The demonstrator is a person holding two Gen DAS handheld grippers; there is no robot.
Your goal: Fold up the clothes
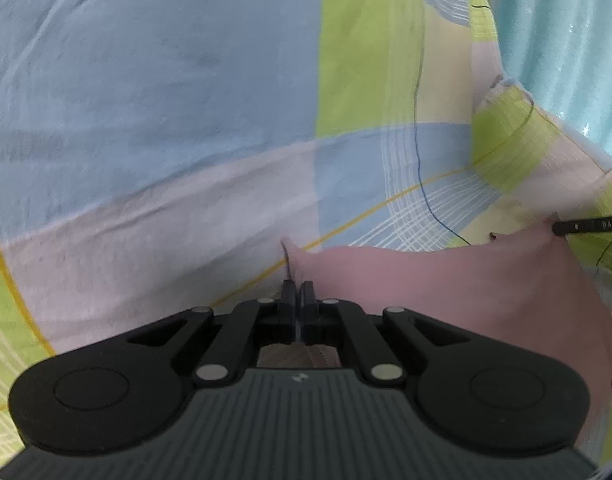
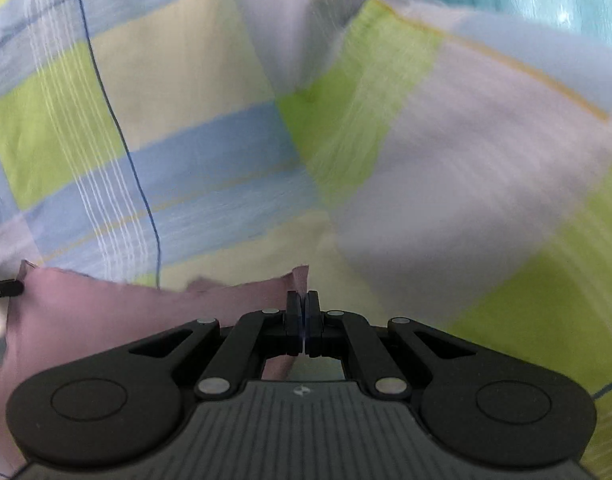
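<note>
Pinching pink cloth corners, both grippers apparently angle downward.

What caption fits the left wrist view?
Left claw shut on pink garment corner above checked bedsheet.

Pink garment, top edge stretched taut btwn 2 corners, hanging

Pink garment: thin, soft cloth, matt, smooth where pulled taut. Checked sheet: woven cotton-like cloth in blue, green, cream and lilac blocks, matt, faintly ribbed weave, lightly creased. Turquoise curtain: pleated cloth, slight sheen. Left claw and right claw: black matt plastic, dull silver metal rivets, ribbed grey plastic body.
</note>
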